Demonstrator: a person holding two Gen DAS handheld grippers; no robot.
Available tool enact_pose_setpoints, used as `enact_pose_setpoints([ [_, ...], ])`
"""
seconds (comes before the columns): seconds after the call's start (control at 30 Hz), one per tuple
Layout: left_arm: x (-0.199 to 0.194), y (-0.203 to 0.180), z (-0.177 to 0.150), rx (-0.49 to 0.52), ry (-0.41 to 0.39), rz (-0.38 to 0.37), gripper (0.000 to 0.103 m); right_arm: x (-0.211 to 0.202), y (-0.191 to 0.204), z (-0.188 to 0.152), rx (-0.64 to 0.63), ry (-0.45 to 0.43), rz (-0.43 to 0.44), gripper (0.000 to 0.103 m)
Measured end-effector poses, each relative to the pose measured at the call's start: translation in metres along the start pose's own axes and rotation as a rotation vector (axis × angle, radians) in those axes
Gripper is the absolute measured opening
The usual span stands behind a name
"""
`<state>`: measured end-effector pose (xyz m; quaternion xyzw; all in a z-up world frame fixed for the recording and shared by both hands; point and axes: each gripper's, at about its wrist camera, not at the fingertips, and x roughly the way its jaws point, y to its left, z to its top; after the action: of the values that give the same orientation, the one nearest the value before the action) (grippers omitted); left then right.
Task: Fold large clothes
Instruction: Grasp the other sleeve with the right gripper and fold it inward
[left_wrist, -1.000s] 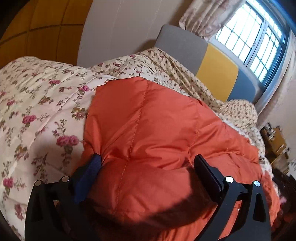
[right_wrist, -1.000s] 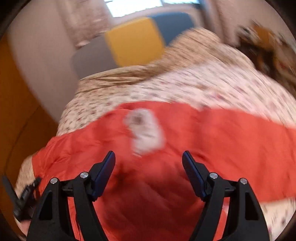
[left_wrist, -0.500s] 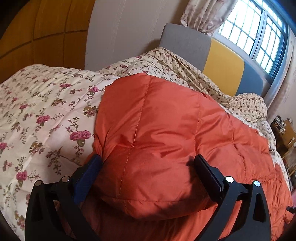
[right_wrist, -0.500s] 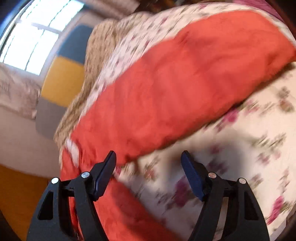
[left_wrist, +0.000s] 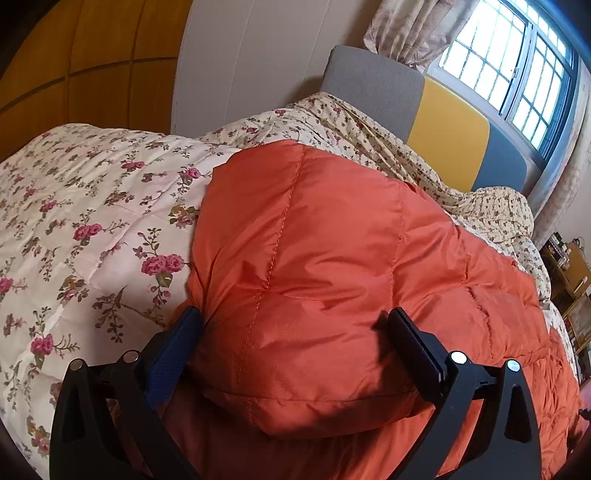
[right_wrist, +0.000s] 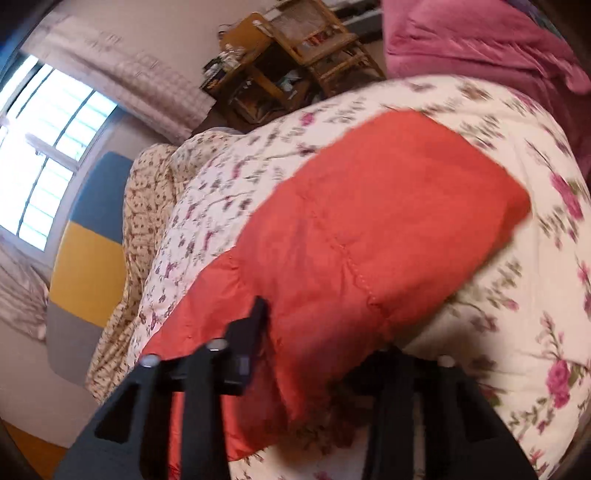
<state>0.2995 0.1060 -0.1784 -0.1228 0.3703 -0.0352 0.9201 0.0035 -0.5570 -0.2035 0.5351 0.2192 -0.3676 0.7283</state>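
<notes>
An orange puffy jacket (left_wrist: 332, 240) lies spread on a floral quilt (left_wrist: 74, 221) on the bed. In the left wrist view my left gripper (left_wrist: 291, 332) stands wide, and a thick folded bulge of the jacket fills the gap between its fingers. In the right wrist view a long flat part of the jacket (right_wrist: 369, 221) runs away toward the upper right. My right gripper (right_wrist: 325, 343) is at its near end, jaws closing with the fabric between them. One finger (right_wrist: 255, 325) lies against the cloth; the other is mostly hidden under it.
A grey, yellow and blue headboard (left_wrist: 443, 125) stands below the window (left_wrist: 517, 55). Crumpled small-flowered bedding (left_wrist: 369, 140) lies along the headboard. Wooden shelves (right_wrist: 288, 55) and a pink blanket (right_wrist: 480, 40) sit beyond the bed. A wood-panel wall (left_wrist: 92, 55) is at left.
My right gripper swung across the bed and rolled, ending at the jacket's near end with its jaws narrowed around the fabric. My left gripper barely moved and stays wide.
</notes>
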Motion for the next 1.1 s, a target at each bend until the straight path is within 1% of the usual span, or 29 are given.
enact_pose_setpoints([
  [0.07, 0.000, -0.001, -0.001, -0.003, 0.003, -0.001, 0.100, -0.005, 0.018, -0.003, -0.029, -0.023, 0.008, 0.021],
  [0.17, 0.001, -0.001, 0.000, -0.006, 0.005, -0.002, 0.100, -0.004, 0.053, -0.006, -0.079, -0.049, 0.052, 0.019],
  [0.27, 0.001, -0.001, 0.000, -0.009, 0.003, -0.006, 0.100, -0.009, 0.108, -0.026, -0.206, -0.090, 0.127, 0.017],
  [0.3, 0.001, 0.000, 0.000, -0.011, 0.002, -0.008, 0.100, -0.009, 0.121, -0.032, -0.239, -0.096, 0.142, 0.016],
  [0.37, 0.002, 0.001, 0.000, -0.013, 0.001, -0.011, 0.100, -0.018, 0.159, -0.061, -0.373, -0.124, 0.201, 0.016],
  [0.4, 0.002, 0.002, 0.000, -0.013, 0.001, -0.012, 0.100, -0.018, 0.173, -0.072, -0.419, -0.134, 0.221, 0.016],
  [0.5, 0.002, 0.001, 0.000, -0.016, 0.001, -0.015, 0.100, -0.030, 0.223, -0.134, -0.656, -0.158, 0.345, 0.016],
  [0.6, 0.002, 0.002, 0.000, -0.017, 0.002, -0.016, 0.100, -0.038, 0.255, -0.195, -0.856, -0.160, 0.439, 0.016],
  [0.8, 0.002, 0.003, 0.000, -0.022, 0.000, -0.023, 0.100, -0.035, 0.292, -0.283, -1.094, -0.154, 0.552, 0.015],
  [0.83, 0.002, 0.003, 0.000, -0.024, 0.001, -0.024, 0.100, -0.036, 0.293, -0.293, -1.125, -0.155, 0.572, 0.015],
  [0.93, 0.002, 0.004, 0.000, -0.028, 0.000, -0.027, 0.100, -0.035, 0.300, -0.332, -1.269, -0.154, 0.653, 0.015],
  [1.0, 0.002, 0.004, 0.000, -0.030, 0.000, -0.029, 0.100, -0.029, 0.301, -0.352, -1.364, -0.140, 0.700, 0.015],
  [1.1, 0.002, 0.004, 0.000, -0.036, 0.001, -0.035, 0.100, -0.018, 0.303, -0.385, -1.519, -0.096, 0.775, 0.015],
])
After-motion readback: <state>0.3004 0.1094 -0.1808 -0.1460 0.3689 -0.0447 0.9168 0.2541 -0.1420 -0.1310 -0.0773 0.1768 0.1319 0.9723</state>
